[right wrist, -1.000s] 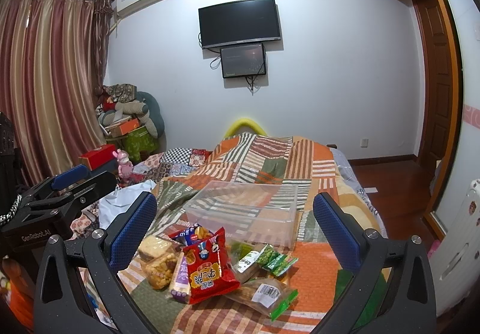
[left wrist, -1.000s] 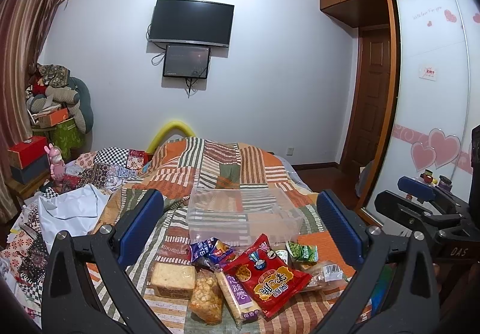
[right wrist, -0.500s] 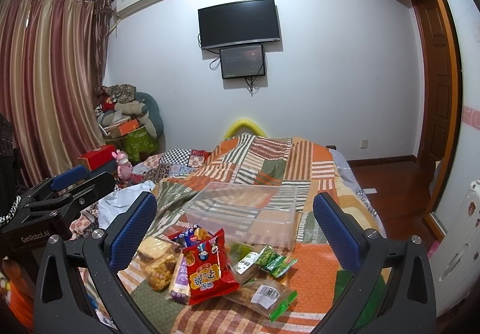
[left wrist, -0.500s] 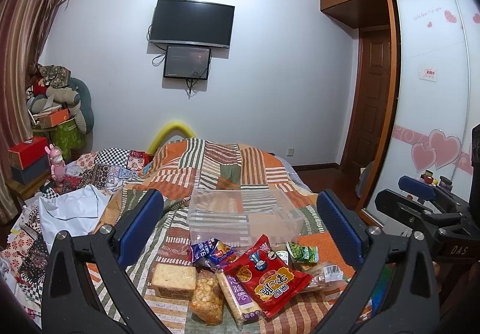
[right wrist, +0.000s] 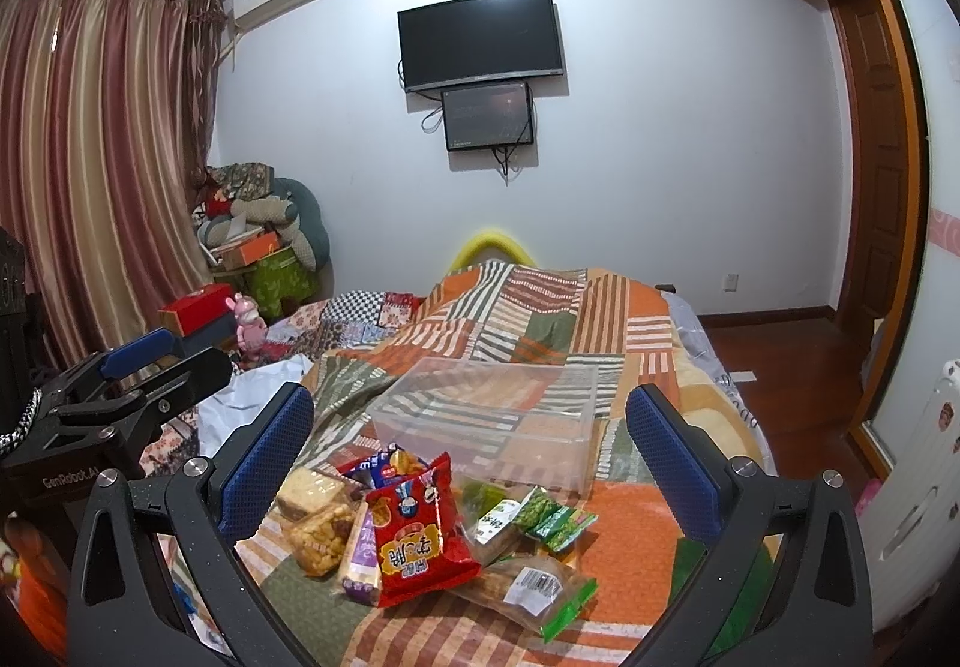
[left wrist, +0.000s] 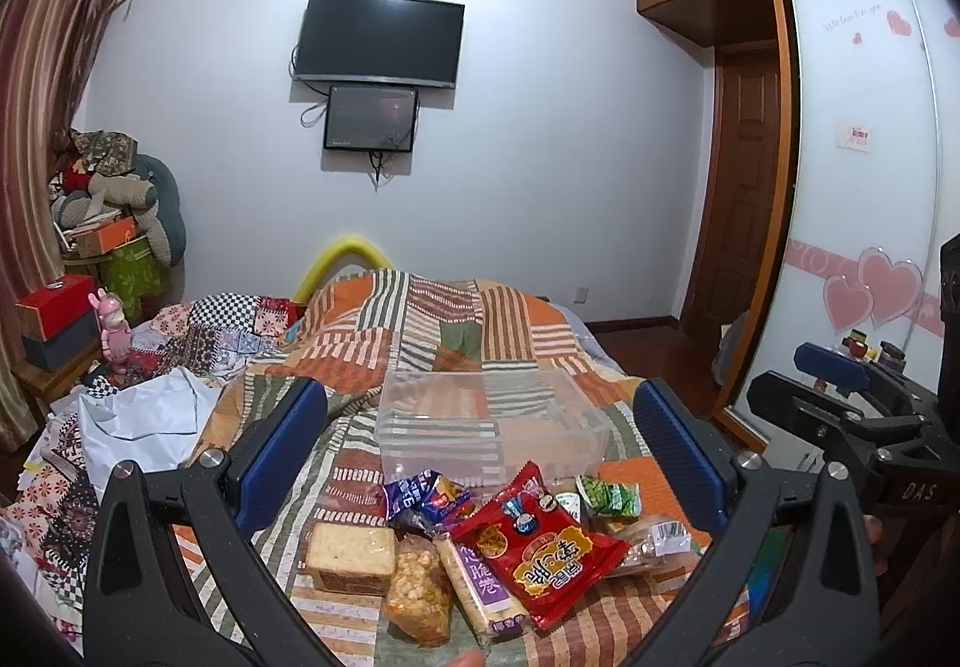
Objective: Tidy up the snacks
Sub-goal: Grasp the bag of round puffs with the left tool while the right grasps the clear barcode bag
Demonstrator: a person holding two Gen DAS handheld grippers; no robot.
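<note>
Nothing has moved: both the left gripper (left wrist: 480, 445) and right gripper (right wrist: 468, 448) hover wide, empty, above snack packets (left wrist: 534, 541) before the clear bin (left wrist: 486, 427) on the bed (left wrist: 456, 331).

Quilted bed (left wrist: 516, 331): snacks (left wrist: 534, 541), clear bin (left wrist: 480, 427)

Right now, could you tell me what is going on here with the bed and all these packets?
A person holds two handheld grippers over a pile of snack packets on the patchwork bedspread. The left gripper and right gripper are both open and empty, touching nothing. The clear plastic bin behind the pile looks empty. The red snack bag, the wrapped cake slice and the green pea packets lie unsorted in front of the bin.
</note>
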